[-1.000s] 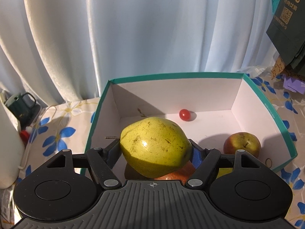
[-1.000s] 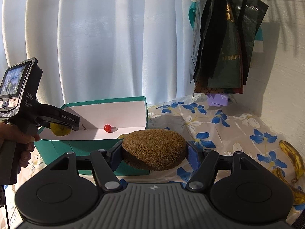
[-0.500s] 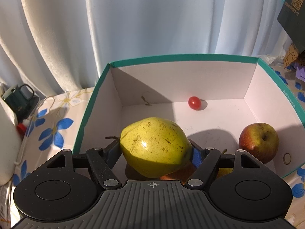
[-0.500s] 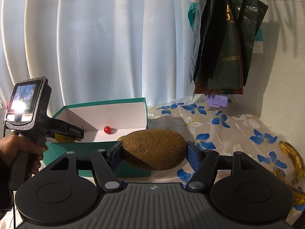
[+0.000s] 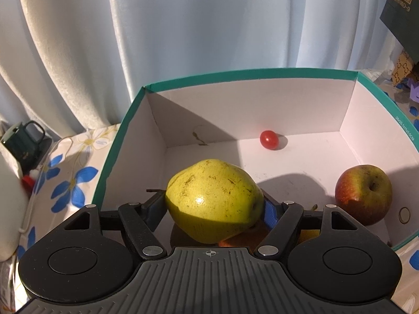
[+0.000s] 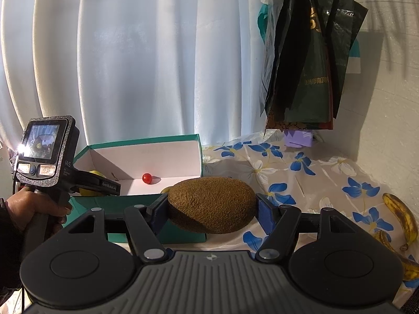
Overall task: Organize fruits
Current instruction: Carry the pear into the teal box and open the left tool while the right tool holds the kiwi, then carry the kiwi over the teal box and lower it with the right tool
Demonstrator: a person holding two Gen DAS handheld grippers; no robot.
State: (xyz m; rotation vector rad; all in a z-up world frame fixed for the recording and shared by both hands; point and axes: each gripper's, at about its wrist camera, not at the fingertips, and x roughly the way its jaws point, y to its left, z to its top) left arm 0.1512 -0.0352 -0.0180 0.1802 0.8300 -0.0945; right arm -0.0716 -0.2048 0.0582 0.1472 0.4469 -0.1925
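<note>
My left gripper (image 5: 213, 206) is shut on a yellow-green pear (image 5: 213, 201), held low inside the green-rimmed white box (image 5: 235, 77). On the box floor lie a cherry tomato (image 5: 269, 140) at the back, a red-green apple (image 5: 364, 193) at the right, and an orange fruit (image 5: 241, 240) partly hidden under the pear. My right gripper (image 6: 212, 206) is shut on a brown kiwi (image 6: 212, 204), hovering just outside the box (image 6: 146, 146) at its near right corner. The right wrist view shows the left gripper's body (image 6: 47, 151) in a hand (image 6: 28, 206) over the box's left side.
Spotted bananas (image 6: 402, 217) lie on the flowered tablecloth (image 6: 301, 172) to the right. Dark bags (image 6: 309, 52) hang on the wall behind. A dark green mug (image 5: 22, 141) and a white container (image 5: 10, 206) stand left of the box. White curtains close the back.
My left gripper has sunk with the pear into the box, so the box walls, tomato and apple look larger and nearer. The right gripper and kiwi have stayed still.
</note>
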